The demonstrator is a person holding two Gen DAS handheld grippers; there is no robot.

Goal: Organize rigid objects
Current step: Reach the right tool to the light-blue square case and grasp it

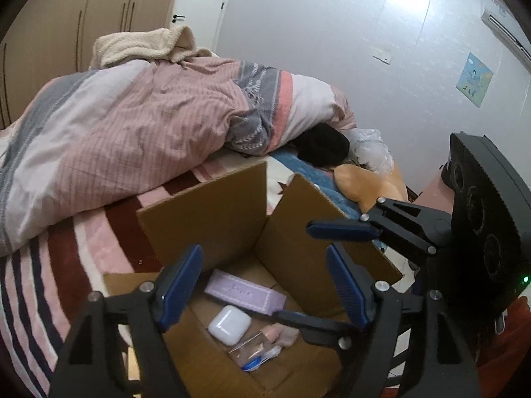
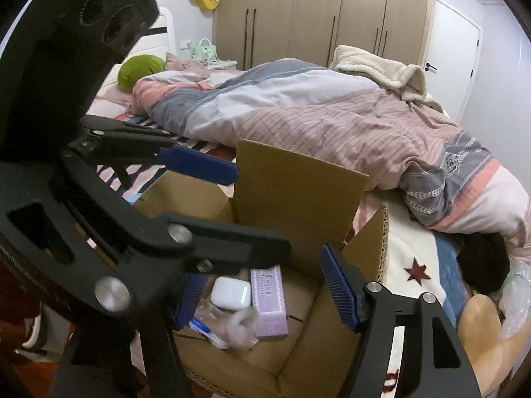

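An open cardboard box (image 1: 212,225) (image 2: 298,185) stands on the bed. Inside lie a purple box (image 1: 245,292) (image 2: 268,301), a white earbud case (image 1: 229,324) (image 2: 231,293), a clear plastic bag with a blue piece (image 1: 255,355) (image 2: 205,326) and a small pale fluffy item (image 2: 240,326). My left gripper (image 1: 265,288) is open and empty above the box opening. My right gripper (image 2: 262,288) is open and empty above the box too; it also shows in the left wrist view (image 1: 315,275) at the right. The left gripper also shows in the right wrist view (image 2: 212,205) at the left.
A pink and grey duvet (image 1: 132,126) (image 2: 315,109) and a cream blanket (image 1: 146,44) (image 2: 381,66) lie heaped behind the box. A black garment (image 1: 322,146), crinkled plastic (image 1: 371,149) and an orange cushion (image 1: 365,185) lie at the bed's right. Wardrobes stand behind.
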